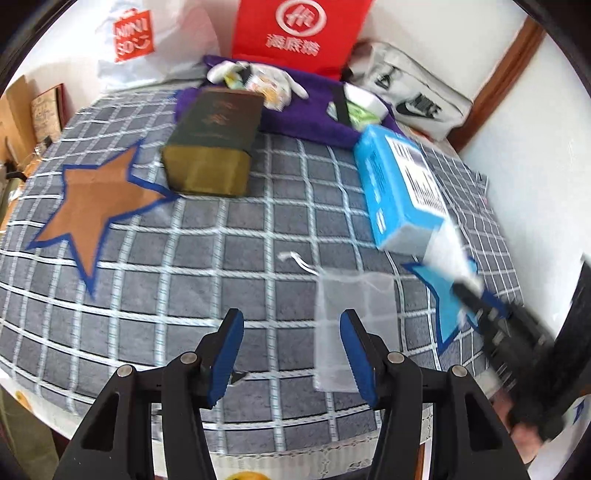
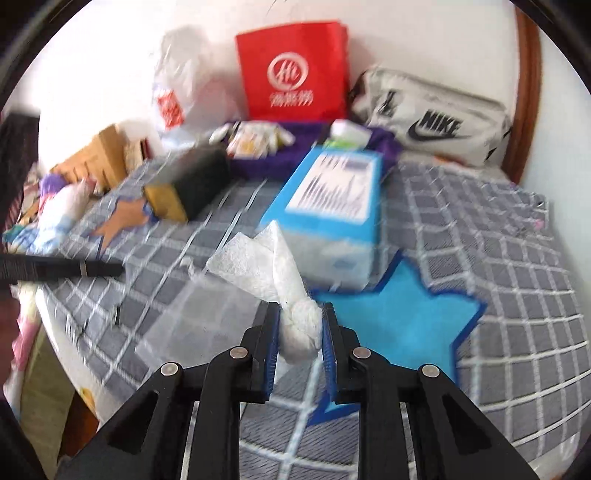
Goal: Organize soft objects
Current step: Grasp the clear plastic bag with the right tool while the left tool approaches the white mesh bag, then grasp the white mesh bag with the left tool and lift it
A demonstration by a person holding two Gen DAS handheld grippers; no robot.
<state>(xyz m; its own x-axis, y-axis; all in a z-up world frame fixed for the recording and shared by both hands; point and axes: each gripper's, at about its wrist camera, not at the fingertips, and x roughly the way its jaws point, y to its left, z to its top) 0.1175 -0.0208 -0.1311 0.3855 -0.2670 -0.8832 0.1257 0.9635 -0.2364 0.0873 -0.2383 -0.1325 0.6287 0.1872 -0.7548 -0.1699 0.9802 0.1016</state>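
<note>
My right gripper (image 2: 300, 325) is shut on a crumpled white tissue (image 2: 273, 269) and holds it above the grey checked cloth, over the blue star patch (image 2: 402, 317). The tissue also shows in the left wrist view (image 1: 448, 254), blurred, at the tip of the right gripper (image 1: 461, 284). A translucent mesh drawstring pouch (image 1: 351, 325) lies flat on the cloth; it also shows in the right wrist view (image 2: 199, 317). My left gripper (image 1: 291, 332) is open and empty, just above the pouch's near left side.
A blue tissue box (image 1: 402, 192) and a dark green box (image 1: 214, 144) lie on the cloth. An orange star patch (image 1: 99, 199) is at left. A purple towel (image 1: 306, 110) with small items, a red bag (image 1: 299, 33), a white Miniso bag (image 1: 147, 37) and a grey Nike bag (image 1: 410, 92) line the back wall.
</note>
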